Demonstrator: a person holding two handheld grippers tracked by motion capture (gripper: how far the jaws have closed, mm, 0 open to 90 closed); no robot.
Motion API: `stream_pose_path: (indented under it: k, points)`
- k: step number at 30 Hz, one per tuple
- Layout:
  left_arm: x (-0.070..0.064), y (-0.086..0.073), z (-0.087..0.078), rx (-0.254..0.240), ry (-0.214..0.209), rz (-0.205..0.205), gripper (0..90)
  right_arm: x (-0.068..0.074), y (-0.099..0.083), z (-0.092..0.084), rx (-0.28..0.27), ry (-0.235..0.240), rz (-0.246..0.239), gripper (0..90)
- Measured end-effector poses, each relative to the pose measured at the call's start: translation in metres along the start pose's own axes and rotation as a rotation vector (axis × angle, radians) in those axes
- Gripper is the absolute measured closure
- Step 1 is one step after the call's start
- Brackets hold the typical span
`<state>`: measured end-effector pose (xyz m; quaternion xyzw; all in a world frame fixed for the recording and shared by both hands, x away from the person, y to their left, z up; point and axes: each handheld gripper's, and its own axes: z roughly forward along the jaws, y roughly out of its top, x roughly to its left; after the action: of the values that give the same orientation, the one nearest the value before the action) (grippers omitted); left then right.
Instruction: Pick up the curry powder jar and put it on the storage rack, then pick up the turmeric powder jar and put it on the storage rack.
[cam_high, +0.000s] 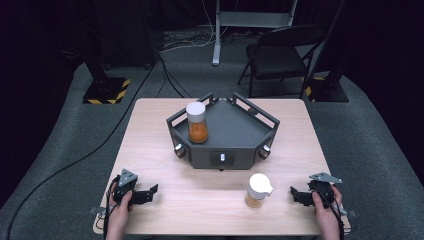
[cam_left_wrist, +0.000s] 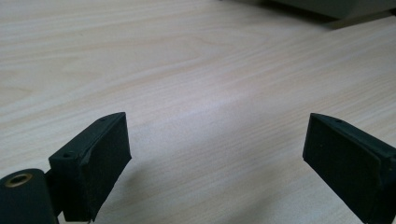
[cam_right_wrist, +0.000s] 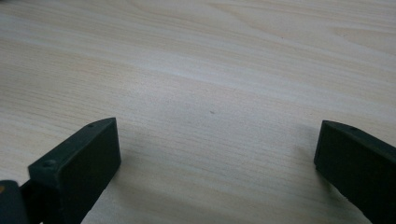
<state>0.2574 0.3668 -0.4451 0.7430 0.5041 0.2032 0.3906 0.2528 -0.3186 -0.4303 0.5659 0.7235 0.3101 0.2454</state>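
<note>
Nearest the viewer, the left hand-held gripper and the right hand-held gripper rest low over the front of the wooden surface, each with its jaws standing wide apart and only bare wood between them. The small white-capped jar of orange contents stands upright on the surface just beside the right hand-held gripper, on its inner side and apart from it. Farther back, a taller white-lidded jar stands upright in the left part of the dark grey tray.
</note>
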Motion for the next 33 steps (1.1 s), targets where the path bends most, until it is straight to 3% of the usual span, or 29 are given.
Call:
stream_pose_path:
  k: [6,13,33]
  points:
    - [-0.002,0.009,0.004,0.057,0.015,-0.003,6.7,0.000,0.000,0.000,0.000,0.000,-0.001,0.0]
    - [-0.016,0.016,0.009,0.102,0.053,0.068,1.9,0.000,0.000,0.000,0.000,0.001,-0.001,0.0]
    - [-0.016,0.016,0.009,0.103,0.053,0.065,0.3,0.000,0.000,0.000,0.000,0.002,-0.002,0.0]
